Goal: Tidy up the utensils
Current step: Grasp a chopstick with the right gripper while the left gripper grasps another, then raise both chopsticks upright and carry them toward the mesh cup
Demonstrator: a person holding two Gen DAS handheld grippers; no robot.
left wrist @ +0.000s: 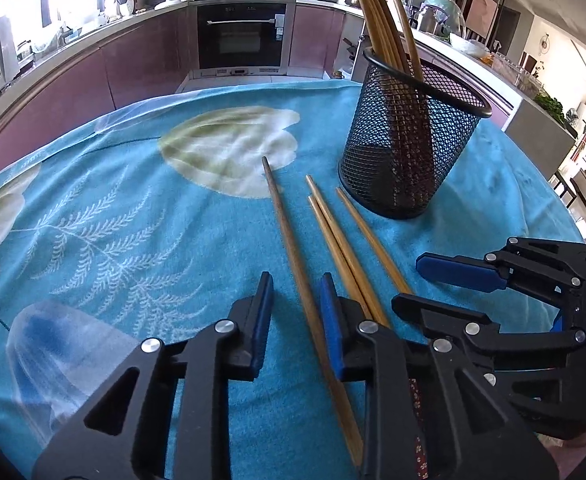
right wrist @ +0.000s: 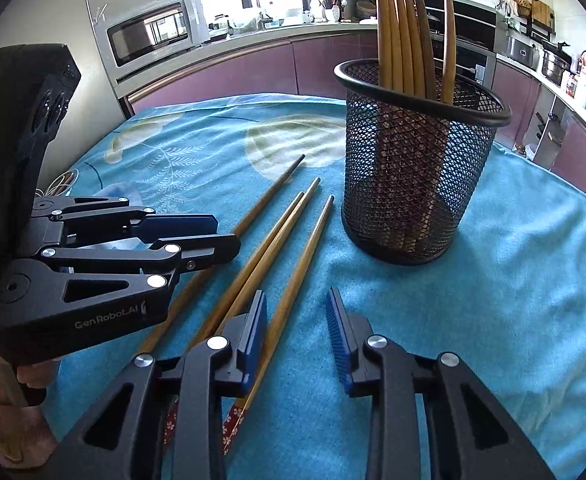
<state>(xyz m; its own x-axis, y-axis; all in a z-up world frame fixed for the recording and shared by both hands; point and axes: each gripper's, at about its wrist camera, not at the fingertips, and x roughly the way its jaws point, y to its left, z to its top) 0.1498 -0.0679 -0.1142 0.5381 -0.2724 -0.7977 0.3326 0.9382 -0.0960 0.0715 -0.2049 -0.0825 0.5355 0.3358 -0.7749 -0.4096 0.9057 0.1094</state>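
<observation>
both grippers are held low over the tabletop [left wrist: 113, 208], tilted steeply downward and set side by side. the left gripper [left wrist: 297, 320] is placed over the darkest chopstick [left wrist: 293, 256], which passes between its jaws; a gap is seen on each side, so the jaws are parted and nothing is gripped. the right gripper [right wrist: 297, 332] is set just beside it; the outermost chopstick [right wrist: 305, 264] runs along the inner face of its left pad, while the right pad stands clear, so these jaws too are apart and no grip is shown.

four loose chopsticks are laid on the blue floral cloth [right wrist: 513, 300], tips pointed away toward the mesh holder [right wrist: 417, 160]. the middle pair [left wrist: 333, 232] is lain touching along its length. the wood is light brown, and red flower-patterned ends are seen near the right gripper's base. the black wire holder is stood upright just beyond the tips, with several more chopsticks [right wrist: 401, 32] leaned inside it. a hand [right wrist: 33, 376] is glimpsed behind the left gripper.
</observation>
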